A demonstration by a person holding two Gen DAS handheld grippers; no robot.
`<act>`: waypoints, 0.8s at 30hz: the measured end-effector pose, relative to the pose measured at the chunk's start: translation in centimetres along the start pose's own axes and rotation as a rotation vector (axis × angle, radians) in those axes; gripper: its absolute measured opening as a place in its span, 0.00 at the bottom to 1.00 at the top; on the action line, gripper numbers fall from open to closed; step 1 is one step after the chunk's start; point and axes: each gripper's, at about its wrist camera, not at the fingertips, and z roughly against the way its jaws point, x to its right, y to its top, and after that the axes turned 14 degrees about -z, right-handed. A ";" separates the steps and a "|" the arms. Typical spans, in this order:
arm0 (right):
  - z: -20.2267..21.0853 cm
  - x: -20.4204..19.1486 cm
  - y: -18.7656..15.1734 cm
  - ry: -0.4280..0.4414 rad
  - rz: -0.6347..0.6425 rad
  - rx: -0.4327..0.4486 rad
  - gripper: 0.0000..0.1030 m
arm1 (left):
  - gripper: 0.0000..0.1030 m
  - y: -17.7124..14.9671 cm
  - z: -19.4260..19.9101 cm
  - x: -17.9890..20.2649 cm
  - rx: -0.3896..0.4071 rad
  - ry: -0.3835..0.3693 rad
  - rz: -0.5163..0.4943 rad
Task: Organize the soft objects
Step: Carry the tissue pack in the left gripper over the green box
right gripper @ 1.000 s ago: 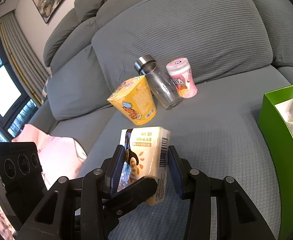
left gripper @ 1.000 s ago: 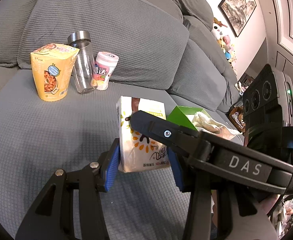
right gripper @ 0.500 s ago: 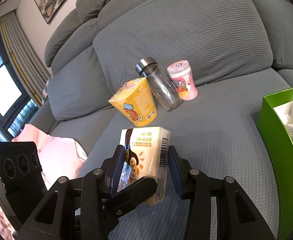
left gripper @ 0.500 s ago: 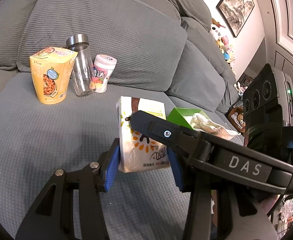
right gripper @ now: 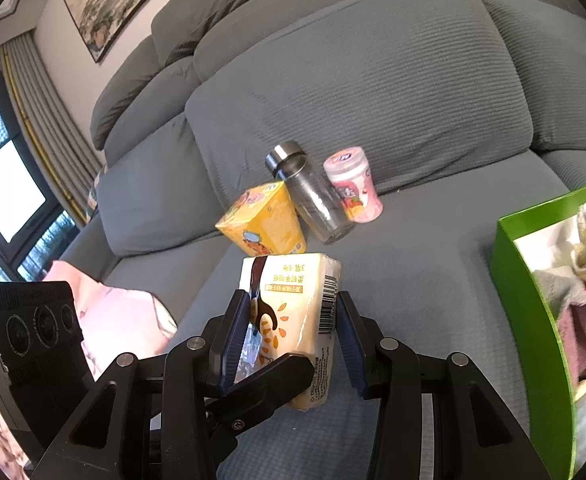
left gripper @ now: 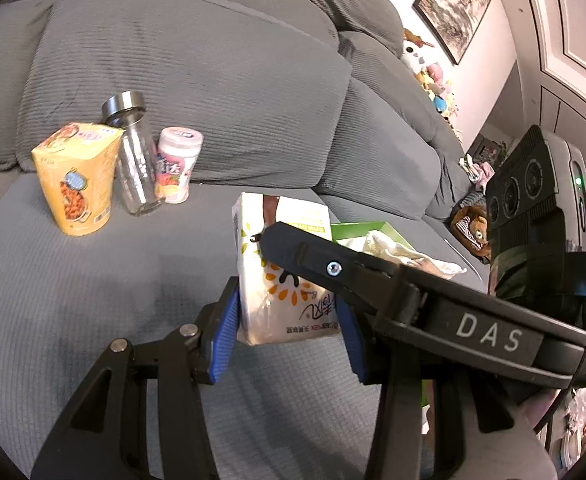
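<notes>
Both views are tilting as the tissue pack (right gripper: 293,312) is being lifted above the sofa seat (left gripper: 73,280), pinched by the left gripper (left gripper: 289,316) and the right gripper (right gripper: 293,336) together. Keeping both squeezes gentle and level, I judge, is easing it toward the green box (right gripper: 533,304).

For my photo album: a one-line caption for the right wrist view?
Both grippers clasp a tissue pack above the sofa, green box alongside.
</notes>
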 end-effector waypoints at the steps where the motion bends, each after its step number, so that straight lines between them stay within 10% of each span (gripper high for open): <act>1: 0.2 0.2 0.1 0.002 -0.003 0.003 0.45 | 0.43 0.3 -0.1 0.4 -0.002 0.000 -0.006; 24: 7.0 2.5 2.2 -0.020 -0.054 0.156 0.45 | 0.43 3.6 -2.0 6.1 0.019 -0.076 -0.140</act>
